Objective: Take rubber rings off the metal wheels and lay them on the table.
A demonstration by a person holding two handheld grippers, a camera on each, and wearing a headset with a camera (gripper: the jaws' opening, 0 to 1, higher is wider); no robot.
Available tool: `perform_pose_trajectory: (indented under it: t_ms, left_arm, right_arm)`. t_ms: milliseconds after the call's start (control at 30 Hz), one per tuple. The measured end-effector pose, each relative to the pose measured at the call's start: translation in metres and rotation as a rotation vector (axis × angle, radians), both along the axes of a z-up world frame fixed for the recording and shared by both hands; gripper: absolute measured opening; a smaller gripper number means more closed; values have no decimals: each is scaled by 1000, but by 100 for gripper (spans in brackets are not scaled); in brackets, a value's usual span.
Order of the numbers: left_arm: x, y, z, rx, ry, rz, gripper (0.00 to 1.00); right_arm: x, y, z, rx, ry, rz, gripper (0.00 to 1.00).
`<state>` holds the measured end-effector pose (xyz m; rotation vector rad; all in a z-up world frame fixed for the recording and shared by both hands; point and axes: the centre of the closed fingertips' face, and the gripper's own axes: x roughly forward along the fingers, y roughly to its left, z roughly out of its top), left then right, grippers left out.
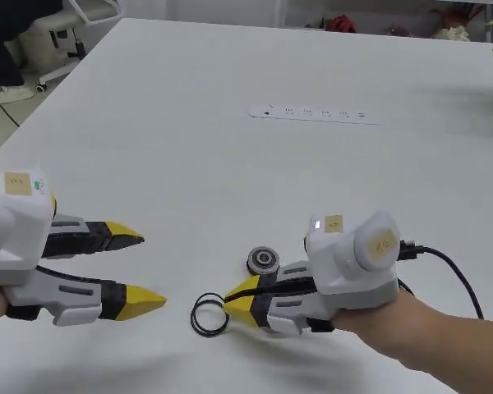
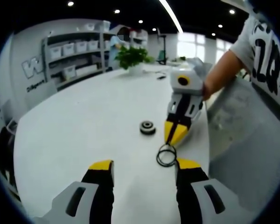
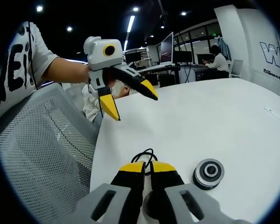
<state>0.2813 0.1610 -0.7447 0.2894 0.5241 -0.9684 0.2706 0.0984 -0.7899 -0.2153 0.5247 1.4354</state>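
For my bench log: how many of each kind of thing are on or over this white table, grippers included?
metal wheel: 1
rubber rings: 2, as far as the overlapping black loops can be told apart
power strip: 1
grippers: 2, the left gripper and the right gripper
total: 6

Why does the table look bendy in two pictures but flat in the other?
Left gripper view: the fisheye lens makes the table bulge. Right gripper view: same bulge, bright ceiling lamps. Head view: lines look straight, soft shadow under the right gripper and rubber rings.
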Motion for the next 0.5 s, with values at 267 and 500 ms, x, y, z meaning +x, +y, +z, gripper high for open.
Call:
perform_pose_trajectory:
  t_ms: [267, 500]
  left_arm:
    - [0, -1, 0, 2, 3, -3, 53]
    - [0, -2, -1, 14, 2, -12, 53]
  right_arm:
    - [1, -1, -1, -5, -7, 1, 4]
    - [2, -2, 0, -2, -11, -3, 6]
